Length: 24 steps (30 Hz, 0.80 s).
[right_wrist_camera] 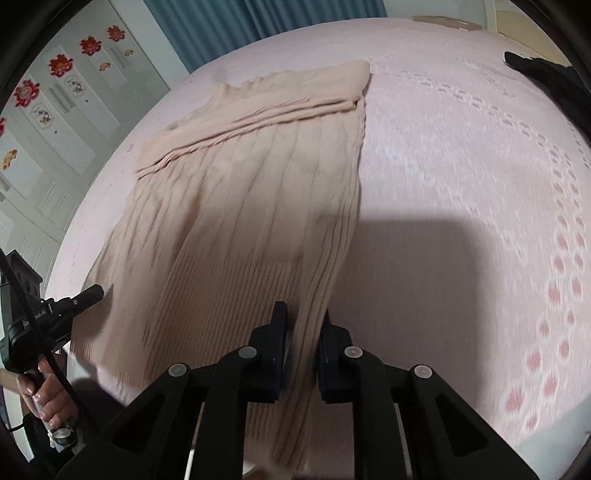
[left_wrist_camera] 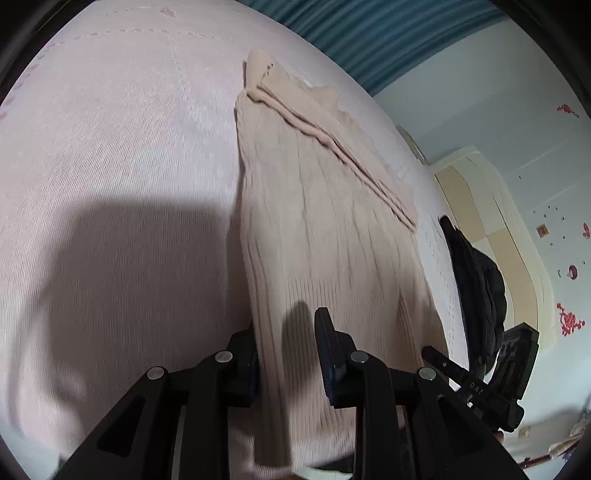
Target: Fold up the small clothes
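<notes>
A beige ribbed knit sweater [left_wrist_camera: 314, 221] lies lengthwise on a pink bedspread [left_wrist_camera: 110, 166], its far end folded over into a thick band. My left gripper [left_wrist_camera: 288, 354] is at the near hem, with the sweater's left edge filling the gap between its black fingers, shut on the knit. In the right wrist view the same sweater [right_wrist_camera: 251, 192] runs away from me. My right gripper [right_wrist_camera: 303, 343] is shut on a narrow strip of its right edge. The near hem looks raised off the bedspread [right_wrist_camera: 461, 184] and blurred.
A black garment [left_wrist_camera: 476, 280] lies at the bed's right edge, also seen as a dark heap [right_wrist_camera: 546, 77] at the far right. A hand [right_wrist_camera: 40, 387] holds the left tool's handle. Blue curtain [left_wrist_camera: 369, 33] and a cupboard with red decals [right_wrist_camera: 59, 66] stand beyond the bed.
</notes>
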Each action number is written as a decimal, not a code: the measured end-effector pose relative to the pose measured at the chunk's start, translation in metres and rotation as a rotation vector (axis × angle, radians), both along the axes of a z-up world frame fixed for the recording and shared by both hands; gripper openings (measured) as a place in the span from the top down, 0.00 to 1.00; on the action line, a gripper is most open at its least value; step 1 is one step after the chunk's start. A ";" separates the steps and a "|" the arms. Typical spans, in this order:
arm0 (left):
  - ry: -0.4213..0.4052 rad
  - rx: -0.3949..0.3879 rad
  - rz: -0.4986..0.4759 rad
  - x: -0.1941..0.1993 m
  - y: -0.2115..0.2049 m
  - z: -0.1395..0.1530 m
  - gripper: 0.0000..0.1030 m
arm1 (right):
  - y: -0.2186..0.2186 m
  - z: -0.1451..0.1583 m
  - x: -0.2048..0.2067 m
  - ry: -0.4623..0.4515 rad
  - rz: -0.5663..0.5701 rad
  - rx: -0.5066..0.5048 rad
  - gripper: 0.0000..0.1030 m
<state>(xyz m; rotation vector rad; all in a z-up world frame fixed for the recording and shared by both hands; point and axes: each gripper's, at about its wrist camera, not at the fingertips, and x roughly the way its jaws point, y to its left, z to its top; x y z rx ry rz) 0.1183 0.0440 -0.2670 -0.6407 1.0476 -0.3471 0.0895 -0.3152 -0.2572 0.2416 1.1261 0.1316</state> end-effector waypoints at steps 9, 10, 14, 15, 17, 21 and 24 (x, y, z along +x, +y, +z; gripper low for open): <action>-0.003 0.024 0.069 -0.024 0.002 0.000 0.94 | 0.002 0.000 -0.011 0.007 -0.024 -0.024 0.94; -0.010 0.031 0.081 -0.024 0.003 0.000 0.94 | 0.002 0.001 -0.011 0.000 -0.026 -0.022 0.95; -0.090 0.037 0.171 -0.037 0.027 0.014 0.95 | -0.027 0.017 -0.026 -0.104 -0.129 0.028 0.96; -0.080 0.025 0.187 -0.039 0.032 0.012 0.95 | -0.035 0.014 -0.030 -0.093 -0.153 0.036 0.96; -0.023 -0.030 0.185 -0.038 0.038 0.001 0.94 | -0.044 0.003 -0.030 -0.029 -0.173 0.069 0.96; 0.028 -0.036 0.158 -0.031 0.032 -0.006 0.93 | -0.034 0.001 -0.023 -0.005 -0.139 0.048 0.94; 0.035 -0.051 0.155 -0.031 0.030 -0.008 0.90 | -0.028 0.002 -0.022 -0.008 -0.123 0.028 0.88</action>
